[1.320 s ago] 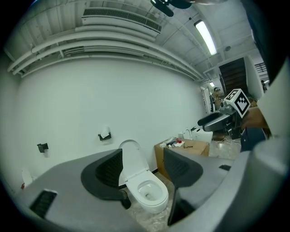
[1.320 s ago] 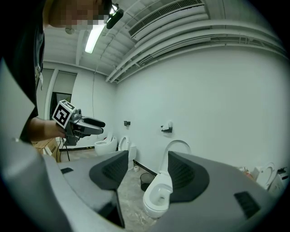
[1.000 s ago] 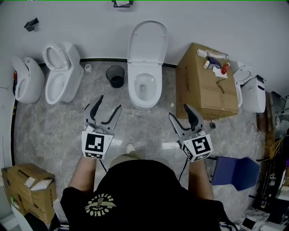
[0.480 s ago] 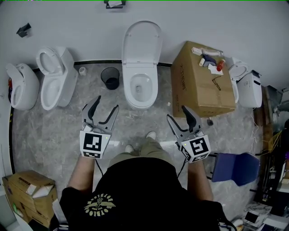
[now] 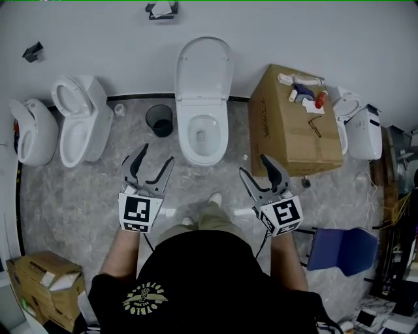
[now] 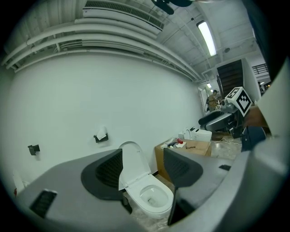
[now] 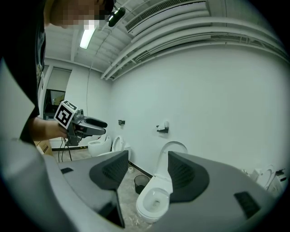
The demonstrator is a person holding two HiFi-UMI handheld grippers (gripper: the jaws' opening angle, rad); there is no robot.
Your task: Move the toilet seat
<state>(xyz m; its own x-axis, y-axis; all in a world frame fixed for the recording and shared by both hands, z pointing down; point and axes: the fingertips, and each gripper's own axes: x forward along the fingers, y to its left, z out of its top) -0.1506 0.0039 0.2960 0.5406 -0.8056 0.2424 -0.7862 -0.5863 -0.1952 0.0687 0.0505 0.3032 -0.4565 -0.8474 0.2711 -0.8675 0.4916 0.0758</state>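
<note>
White wall (image 5: 339, 32) meeting a grey marbled floor (image 5: 72, 196) along a dark skirting strip (image 5: 140, 98). A paper holder (image 5: 160, 10) is fixed high on the wall. A black waste bin (image 5: 159, 120) stands at the wall's foot. A large cardboard box (image 5: 281, 137) stands to the right, with a blue chair (image 5: 346, 250) nearer. A smaller carton (image 5: 39, 287) sits at lower left. Overhead run pipes (image 6: 90, 43) and a lit tube lamp (image 6: 206, 38).
</note>
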